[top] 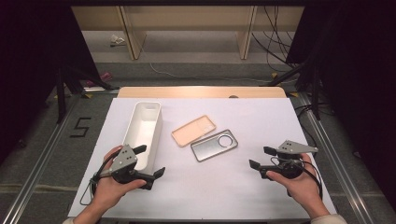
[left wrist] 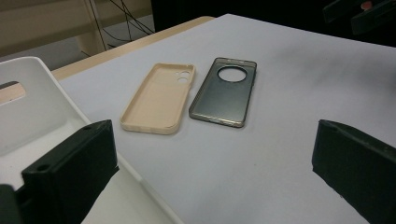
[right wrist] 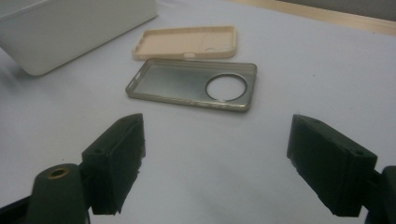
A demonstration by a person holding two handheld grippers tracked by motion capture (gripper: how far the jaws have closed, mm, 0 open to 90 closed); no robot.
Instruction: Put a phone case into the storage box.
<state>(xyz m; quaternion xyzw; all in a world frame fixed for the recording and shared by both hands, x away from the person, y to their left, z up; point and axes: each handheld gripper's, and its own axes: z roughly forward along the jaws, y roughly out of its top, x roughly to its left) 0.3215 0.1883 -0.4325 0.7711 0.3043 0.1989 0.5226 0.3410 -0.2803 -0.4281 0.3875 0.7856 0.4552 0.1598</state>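
Grey case (top: pixel 214 145) lies flat; camera hole toward far right.

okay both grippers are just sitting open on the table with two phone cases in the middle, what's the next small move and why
Probably ease the right gripper forward toward the grey case. Its jaws stand open with nothing between them, and in the right gripper view that case lies flat straight ahead of them, nearer than the beige case. The left gripper, also open, sits beside the white bin.
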